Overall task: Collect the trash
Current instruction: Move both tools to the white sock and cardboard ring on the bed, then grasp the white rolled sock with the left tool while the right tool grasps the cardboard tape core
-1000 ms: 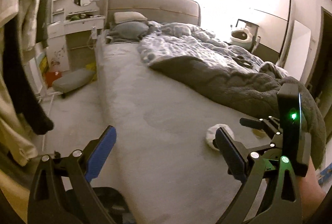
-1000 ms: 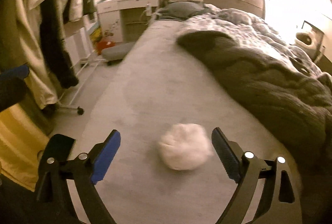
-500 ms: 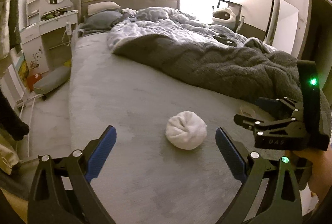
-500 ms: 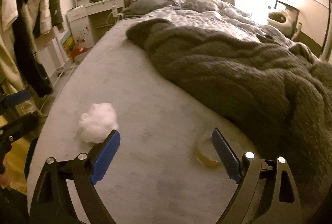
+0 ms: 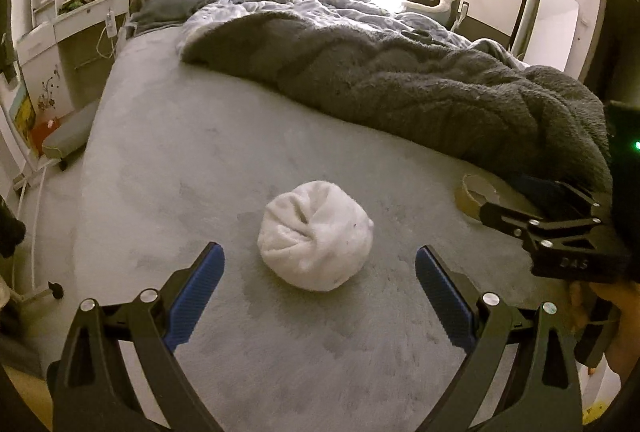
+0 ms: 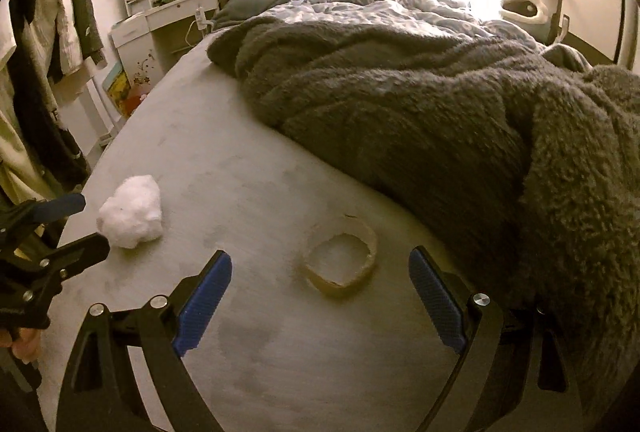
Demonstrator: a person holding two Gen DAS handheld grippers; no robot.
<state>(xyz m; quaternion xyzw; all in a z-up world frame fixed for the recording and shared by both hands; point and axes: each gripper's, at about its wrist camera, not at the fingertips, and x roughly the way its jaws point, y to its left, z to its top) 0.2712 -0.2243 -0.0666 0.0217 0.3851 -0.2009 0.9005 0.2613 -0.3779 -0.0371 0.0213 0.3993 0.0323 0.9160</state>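
A crumpled white tissue ball (image 5: 315,235), puckered into folds at its middle, rests on the bare grey bed (image 5: 168,160). Well apart from it lies an empty cardboard tape ring (image 6: 341,261), flat on its side (bent slightly out of round), near the dark fleece blanket's (image 6: 420,112) edge.

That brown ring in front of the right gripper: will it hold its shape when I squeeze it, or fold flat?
The cardboard ring already looks dented out of round, with thin walls, so it will probably buckle under a squeeze across its width. It looks light and lies flat on the bed, so it likely won't roll, though a push may slide it on the soft cover.
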